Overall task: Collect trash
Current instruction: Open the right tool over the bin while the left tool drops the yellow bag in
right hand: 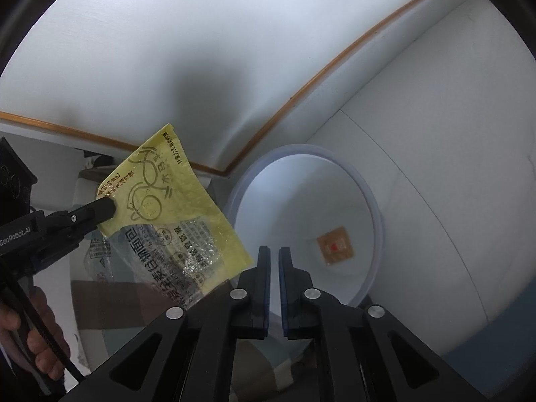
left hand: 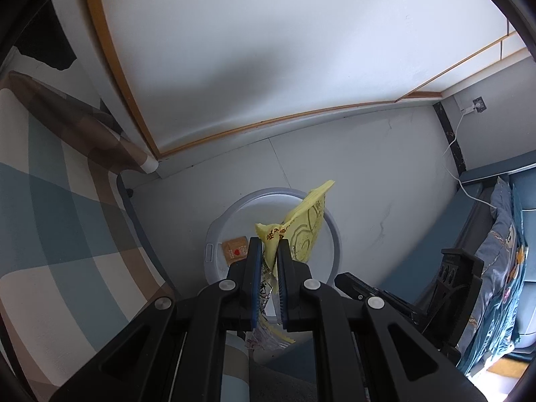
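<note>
Right wrist view: wrapper over bin, release pending.
Left gripper [right hand: 112, 206] clamped on yellow wrapper [right hand: 174, 214], hanging long-axis down beside bin [right hand: 375, 201] near rim; right gripper [right hand: 274, 251], slightly parted, empty, aims into bin; brown packet [right hand: 335, 244] lies inside.

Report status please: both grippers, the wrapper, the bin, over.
Left gripper shut on yellow wrapper, above white bin. Right gripper open, empty. Small brown packet already in bin. Nothing blocking.

Glossy, crinkled plastic wrapper [right hand: 174, 221]; smooth, seemingly plastic bin [right hand: 377, 207]; matt black tool [right hand: 274, 251].
</note>
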Demonstrator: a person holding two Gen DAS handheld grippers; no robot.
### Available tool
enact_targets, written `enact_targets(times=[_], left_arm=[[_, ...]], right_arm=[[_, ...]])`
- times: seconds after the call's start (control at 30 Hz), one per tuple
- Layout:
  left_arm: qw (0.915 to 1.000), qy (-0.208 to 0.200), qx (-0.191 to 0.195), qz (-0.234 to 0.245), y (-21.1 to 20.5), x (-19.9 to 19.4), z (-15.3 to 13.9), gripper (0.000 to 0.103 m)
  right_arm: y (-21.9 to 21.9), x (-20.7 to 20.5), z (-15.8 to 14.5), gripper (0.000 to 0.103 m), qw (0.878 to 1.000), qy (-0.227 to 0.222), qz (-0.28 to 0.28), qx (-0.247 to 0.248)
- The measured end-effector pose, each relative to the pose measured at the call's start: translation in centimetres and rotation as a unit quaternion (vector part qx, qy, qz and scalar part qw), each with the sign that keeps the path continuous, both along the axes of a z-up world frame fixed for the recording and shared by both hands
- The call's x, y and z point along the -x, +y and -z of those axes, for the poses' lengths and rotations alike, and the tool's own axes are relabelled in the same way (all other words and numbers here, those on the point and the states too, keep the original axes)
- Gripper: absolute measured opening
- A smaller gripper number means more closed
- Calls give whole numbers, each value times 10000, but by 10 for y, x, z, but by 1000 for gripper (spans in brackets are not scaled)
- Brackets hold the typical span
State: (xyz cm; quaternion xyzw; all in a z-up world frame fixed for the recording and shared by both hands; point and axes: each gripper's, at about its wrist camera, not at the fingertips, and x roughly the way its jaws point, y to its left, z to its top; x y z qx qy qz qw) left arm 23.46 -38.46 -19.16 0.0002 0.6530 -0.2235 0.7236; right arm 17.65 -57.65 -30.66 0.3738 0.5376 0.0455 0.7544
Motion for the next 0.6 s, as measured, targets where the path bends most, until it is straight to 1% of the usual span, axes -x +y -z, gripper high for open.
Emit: enact_targets(times=[0.07,0.1,0.2,0.27,0.33,0.4,0.5,0.6], left_arm=[[9999,75,-84,44,-8,0,5,5],[9999,106,-104,55,-10,0,8,5],[9996,226,-175,87,-16,1,17,5],[9990,372,-189,128,-18,0,24,5],[9988,409,-252,134,-20,0,29,5],[9984,458,-308,119,-22,0,31,5],[9970,637,-400,195,-27,1,36,6],[9963,663,-499,220,-29,2,37,7]], right_arm=[[-2,5,0,23,10000,2,50,5],[-4,9,-1,29,10000,4,80,38],[-7,18,-9,41,9997,-29,157,186],[-13,25,-15,43,9995,-58,201,218],[-15,26,-15,44,9995,-68,220,233],[-23,25,-17,49,9993,-84,266,255],[-27,28,-22,50,9991,-115,343,215],[-32,30,-27,55,9989,-140,388,221]])
